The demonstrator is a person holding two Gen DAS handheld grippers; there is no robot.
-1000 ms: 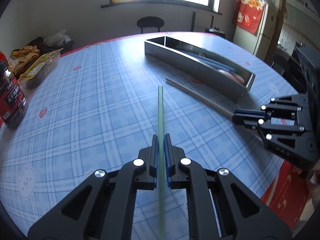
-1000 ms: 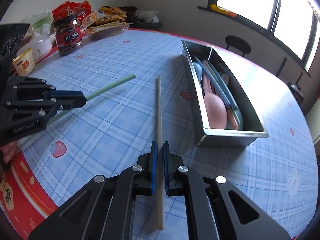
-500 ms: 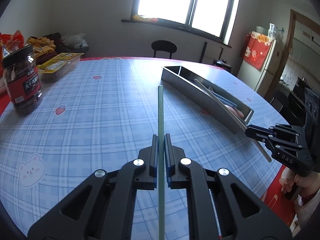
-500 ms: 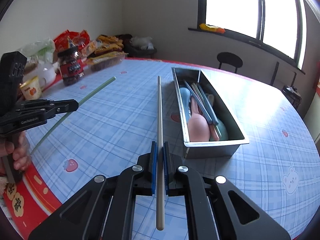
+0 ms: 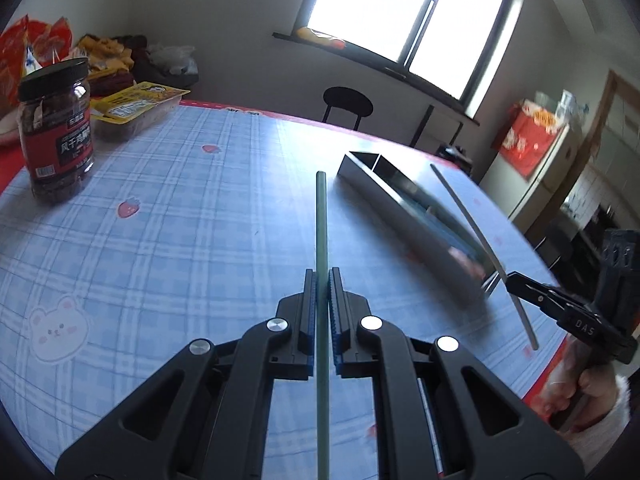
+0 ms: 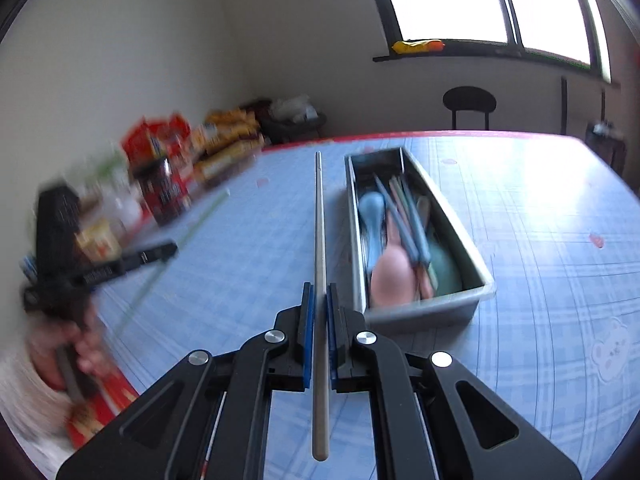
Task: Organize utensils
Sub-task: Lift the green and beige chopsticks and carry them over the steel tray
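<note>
My left gripper [image 5: 321, 276] is shut on a green chopstick [image 5: 321, 220] that sticks out straight ahead above the blue checked tablecloth. My right gripper [image 6: 318, 292] is shut on a beige chopstick [image 6: 319, 216], lifted off the table just left of the steel utensil tray [image 6: 456, 220]. The tray holds a pink spoon [image 6: 390, 276], a blue spoon [image 6: 372, 216] and several chopsticks. In the left wrist view the tray [image 5: 404, 220] lies ahead to the right, and the right gripper [image 5: 510, 278] holds its beige chopstick [image 5: 472, 224] over the tray's near end. The left gripper [image 6: 170, 249] shows blurred at the left of the right wrist view.
A dark jar with a red label [image 5: 56, 128] stands at the table's left side, with snack packets [image 5: 136, 104] behind it. A black chair [image 5: 347, 104] stands past the far table edge under the window. A person's hand [image 5: 576, 392] holds the right gripper's handle.
Both grippers have risen and rolled with their chopsticks. The beige chopstick has left the tablecloth and now hangs in the air beside the tray.
</note>
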